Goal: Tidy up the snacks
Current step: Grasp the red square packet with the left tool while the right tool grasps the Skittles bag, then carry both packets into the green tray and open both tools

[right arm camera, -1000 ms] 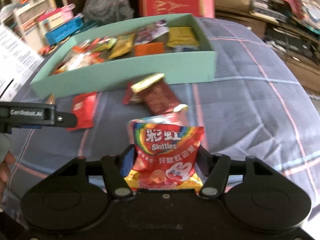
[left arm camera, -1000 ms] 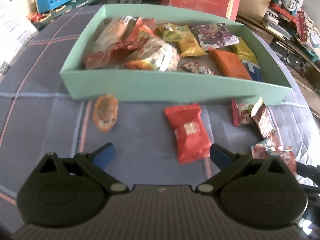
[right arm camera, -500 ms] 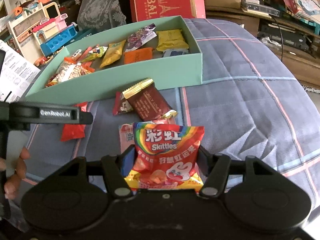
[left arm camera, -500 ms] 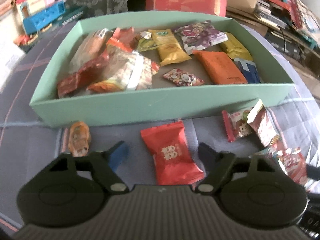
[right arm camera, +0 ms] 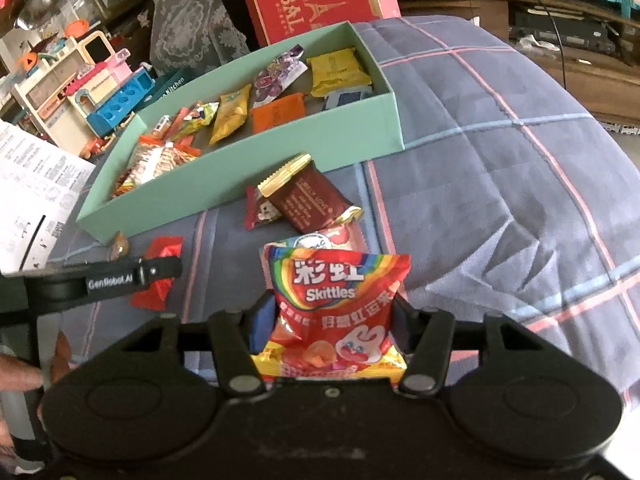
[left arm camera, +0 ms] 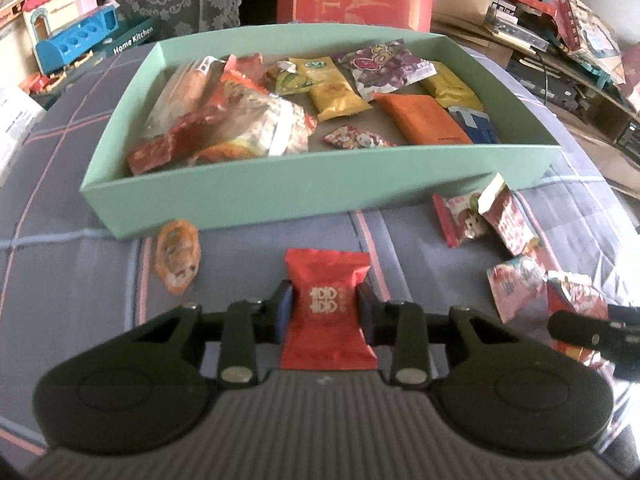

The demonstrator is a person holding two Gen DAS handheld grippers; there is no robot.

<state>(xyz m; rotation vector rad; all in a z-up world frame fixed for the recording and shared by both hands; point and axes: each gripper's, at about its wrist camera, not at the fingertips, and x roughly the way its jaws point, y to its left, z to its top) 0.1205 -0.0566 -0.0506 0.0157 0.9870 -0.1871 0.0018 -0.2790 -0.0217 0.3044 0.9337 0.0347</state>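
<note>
One green tray [left arm camera: 320, 196], two tools, six loose snack packets on the blanket [right arm camera: 500, 184]

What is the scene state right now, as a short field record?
left gripper: closing on the red packet between its pads
right gripper: closing on the Skittles bag
box: green, open, already holding many snacks
loose on blanket: orange candy, brown packet

1. Red packet [left arm camera: 328, 304]: smooth, faintly glossy foil wrapper.
2. Skittles bag [right arm camera: 336, 308]: shiny printed plastic film, crinkled.
3. Green box [left arm camera: 304, 192]: matt card.
4. Plaid cloth [right arm camera: 500, 168]: woven, matt, creased.
5. Left tool [left arm camera: 325, 312] and right tool [right arm camera: 328, 328]: matt black plastic, metal rivets.
</note>
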